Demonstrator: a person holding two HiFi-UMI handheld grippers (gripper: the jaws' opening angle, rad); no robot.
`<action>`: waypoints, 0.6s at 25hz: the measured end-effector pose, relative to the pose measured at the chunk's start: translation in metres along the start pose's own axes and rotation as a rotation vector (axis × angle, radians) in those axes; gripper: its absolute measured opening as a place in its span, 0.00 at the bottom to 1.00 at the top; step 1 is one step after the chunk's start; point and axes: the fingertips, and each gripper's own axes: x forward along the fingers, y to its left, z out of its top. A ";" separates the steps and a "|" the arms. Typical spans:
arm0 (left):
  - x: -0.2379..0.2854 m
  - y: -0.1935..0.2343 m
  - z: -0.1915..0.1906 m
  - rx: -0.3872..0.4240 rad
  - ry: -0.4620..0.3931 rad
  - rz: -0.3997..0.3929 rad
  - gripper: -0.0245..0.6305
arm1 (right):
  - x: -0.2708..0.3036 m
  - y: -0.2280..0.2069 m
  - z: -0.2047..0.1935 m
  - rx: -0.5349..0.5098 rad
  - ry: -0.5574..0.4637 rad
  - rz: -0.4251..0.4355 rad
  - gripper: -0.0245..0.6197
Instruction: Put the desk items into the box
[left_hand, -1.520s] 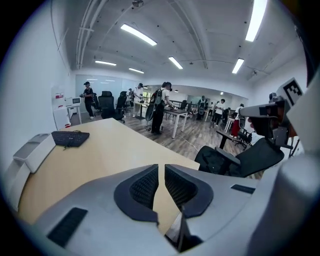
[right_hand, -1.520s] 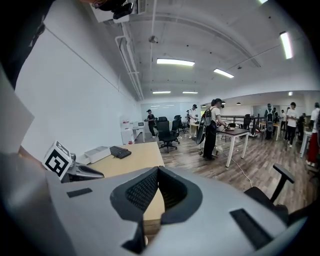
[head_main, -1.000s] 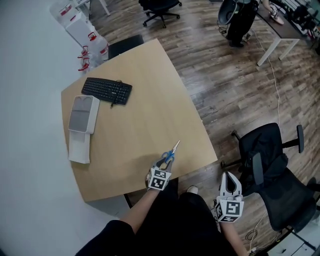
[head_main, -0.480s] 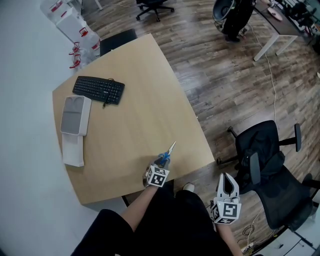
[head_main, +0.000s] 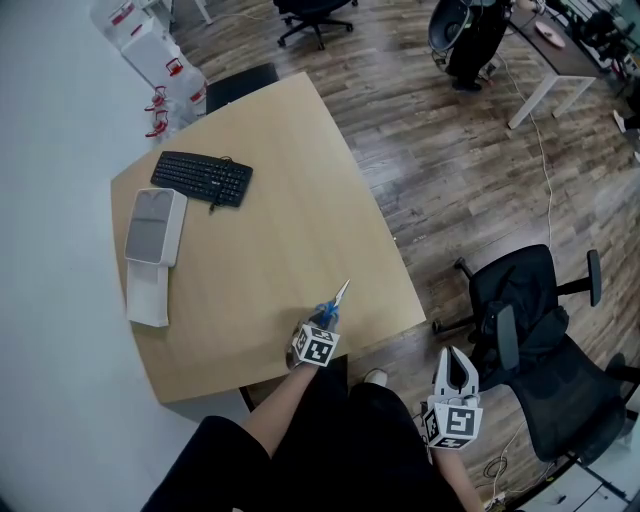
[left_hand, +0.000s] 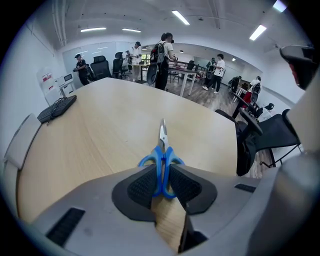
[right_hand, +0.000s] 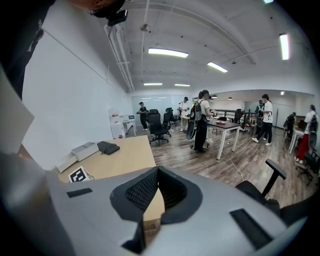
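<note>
Left gripper (left_hand: 161, 174): jaws pinched on the blue handles of the scissors (left_hand: 162, 150), blades forward, over the near edge of the desk (head_main: 280, 200). White box (head_main: 152, 250) is well apart, at the desk's left side. Scissors are probably light, stiff and slick, so they may swivel; hold near the pivot. Right gripper (right_hand: 156, 186): jaws together, empty.

Black clothing (head_main: 330, 450), grey black-padded tools (left_hand: 161, 172) (right_hand: 157, 175)

The keyboard (head_main: 202, 178) and the box (head_main: 150, 262) lie at the far left of the bench (head_main: 290, 200), with the box nearer. The scissors (head_main: 330, 308) are at its near edge, and a chair (head_main: 540, 340) stands to the right.
</note>
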 end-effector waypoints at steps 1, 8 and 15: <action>0.000 0.000 0.000 -0.005 -0.002 0.006 0.17 | -0.004 -0.002 -0.001 -0.002 -0.006 0.001 0.13; -0.012 0.006 0.003 -0.059 -0.070 0.080 0.17 | -0.041 -0.019 -0.005 -0.018 -0.052 0.001 0.13; -0.061 0.020 0.003 -0.128 -0.197 0.206 0.17 | -0.074 -0.017 -0.002 -0.041 -0.135 0.043 0.13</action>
